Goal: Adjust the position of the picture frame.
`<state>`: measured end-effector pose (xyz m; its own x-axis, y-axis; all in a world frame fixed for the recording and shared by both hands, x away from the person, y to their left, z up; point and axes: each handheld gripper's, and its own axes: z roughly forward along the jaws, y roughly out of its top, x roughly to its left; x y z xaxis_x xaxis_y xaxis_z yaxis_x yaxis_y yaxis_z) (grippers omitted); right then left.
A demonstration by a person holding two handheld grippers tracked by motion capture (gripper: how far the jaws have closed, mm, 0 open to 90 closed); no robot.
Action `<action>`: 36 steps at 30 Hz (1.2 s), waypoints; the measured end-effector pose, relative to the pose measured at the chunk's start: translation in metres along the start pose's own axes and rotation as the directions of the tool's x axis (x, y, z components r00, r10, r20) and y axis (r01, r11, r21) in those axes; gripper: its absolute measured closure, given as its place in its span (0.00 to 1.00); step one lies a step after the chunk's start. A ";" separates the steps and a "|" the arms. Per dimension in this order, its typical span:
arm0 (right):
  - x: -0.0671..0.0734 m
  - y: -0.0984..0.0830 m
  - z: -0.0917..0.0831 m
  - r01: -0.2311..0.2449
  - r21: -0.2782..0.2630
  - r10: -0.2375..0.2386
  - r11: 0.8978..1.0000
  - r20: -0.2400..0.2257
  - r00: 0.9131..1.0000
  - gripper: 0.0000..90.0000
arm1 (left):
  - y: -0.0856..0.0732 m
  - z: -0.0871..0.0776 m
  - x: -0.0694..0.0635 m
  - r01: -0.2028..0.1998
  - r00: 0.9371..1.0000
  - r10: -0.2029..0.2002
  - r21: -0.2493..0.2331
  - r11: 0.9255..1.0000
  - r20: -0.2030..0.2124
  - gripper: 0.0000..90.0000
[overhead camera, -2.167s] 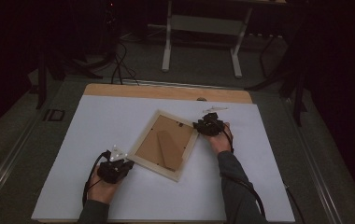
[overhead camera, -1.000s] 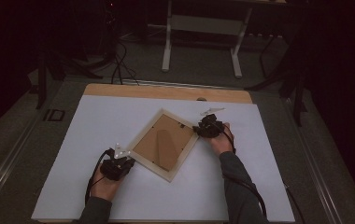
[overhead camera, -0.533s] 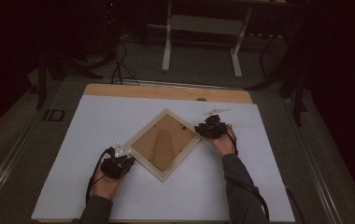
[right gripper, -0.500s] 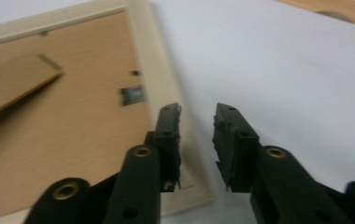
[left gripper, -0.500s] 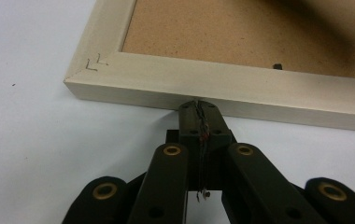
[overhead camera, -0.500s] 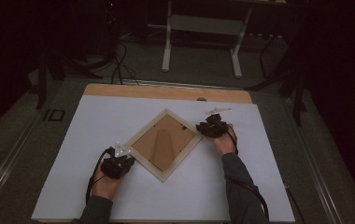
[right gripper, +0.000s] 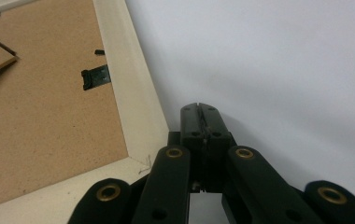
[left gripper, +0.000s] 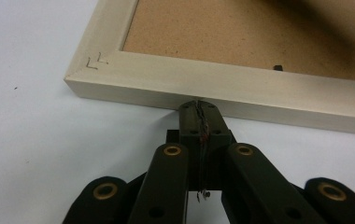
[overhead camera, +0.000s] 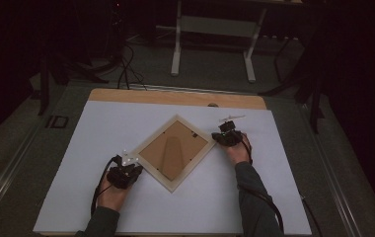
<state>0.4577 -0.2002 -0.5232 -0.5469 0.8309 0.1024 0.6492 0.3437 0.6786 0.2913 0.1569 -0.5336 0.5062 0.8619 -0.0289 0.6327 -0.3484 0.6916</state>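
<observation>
Frame (overhead camera: pixel 174 152) lies face down on white sheet (overhead camera: pixel 284 197), turned like diamond, brown back up. Left gripper (left gripper: pixel 199 106) has jaws pressed together, nothing between; tips touch outer edge of frame's near-left side. Right gripper (right gripper: pixel 200 110) has just been closing, jaws now together and empty, on sheet just beside frame's right corner. Small black clip (right gripper: pixel 95 76) on back near that corner.

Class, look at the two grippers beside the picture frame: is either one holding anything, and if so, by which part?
Nothing is held. The left gripper is shut with its tips against the outer edge of the picture frame. The right gripper, whose jaws have just closed on nothing, sits shut beside the frame's corner.
</observation>
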 end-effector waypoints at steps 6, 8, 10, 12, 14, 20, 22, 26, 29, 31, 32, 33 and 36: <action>0.000 -0.008 -0.002 -0.001 0.014 0.001 1.000 -0.023 1.000 1.00 | 0.001 0.003 0.001 0.006 1.000 -0.006 -0.010 1.000 -0.007 1.00; 0.000 -0.008 -0.003 0.001 0.017 -0.001 1.000 -0.025 1.000 1.00 | 0.002 0.003 0.001 0.002 1.000 -0.002 -0.009 1.000 -0.011 1.00; 0.002 -0.010 -0.005 0.019 0.025 -0.018 0.999 -0.024 1.000 1.00 | 0.002 0.003 0.000 0.004 1.000 -0.004 -0.012 1.000 -0.014 1.00; 0.003 -0.011 -0.006 0.032 0.028 -0.031 0.999 -0.027 0.999 1.00 | 0.003 0.004 0.000 0.005 1.000 -0.005 -0.010 1.000 -0.020 1.00; 0.004 -0.013 -0.008 0.046 0.030 -0.045 0.998 -0.030 0.999 1.00 | 0.003 0.004 0.000 0.005 1.000 -0.005 -0.009 1.000 -0.022 1.00; 0.008 -0.018 -0.013 0.071 0.039 -0.070 0.997 -0.026 0.997 1.00 | 0.006 0.006 0.000 0.001 1.000 -0.001 0.001 1.000 -0.028 1.00; 0.010 -0.020 -0.016 0.076 0.043 -0.074 0.996 -0.026 0.997 1.00 | 0.008 0.007 0.001 0.003 1.000 -0.003 0.005 1.000 -0.031 1.00; 0.013 -0.025 -0.020 0.069 0.048 -0.068 0.996 -0.022 0.997 1.00 | 0.011 0.008 0.002 0.005 0.999 -0.005 0.014 1.000 -0.032 1.00; 0.018 -0.030 -0.025 0.080 0.056 -0.080 0.995 -0.011 0.997 1.00 | 0.013 0.010 0.005 0.010 0.999 -0.010 0.014 1.000 -0.030 1.00; 0.019 -0.032 -0.027 0.079 0.054 -0.079 0.995 -0.012 0.997 1.00 | 0.013 0.011 0.005 0.011 0.999 -0.010 0.014 1.000 -0.034 1.00; 0.019 -0.034 -0.028 0.079 0.051 -0.079 0.996 -0.012 0.997 1.00 | 0.014 0.011 0.006 0.011 0.999 -0.010 0.016 1.000 -0.034 1.00; 0.020 -0.035 -0.029 0.074 0.050 -0.073 0.996 -0.012 0.997 1.00 | 0.014 0.011 0.006 0.011 0.999 -0.010 0.019 1.000 -0.034 1.00; 0.021 -0.040 -0.033 0.072 0.046 -0.072 0.996 -0.009 0.997 1.00 | 0.018 0.013 0.007 0.001 0.999 0.000 0.031 1.000 -0.037 1.00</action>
<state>0.4032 -0.2106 -0.5243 -0.5970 0.8000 0.0601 0.6314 0.4224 0.6504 0.3131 0.1517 -0.5306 0.4842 0.8749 -0.0026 0.6515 -0.3586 0.6685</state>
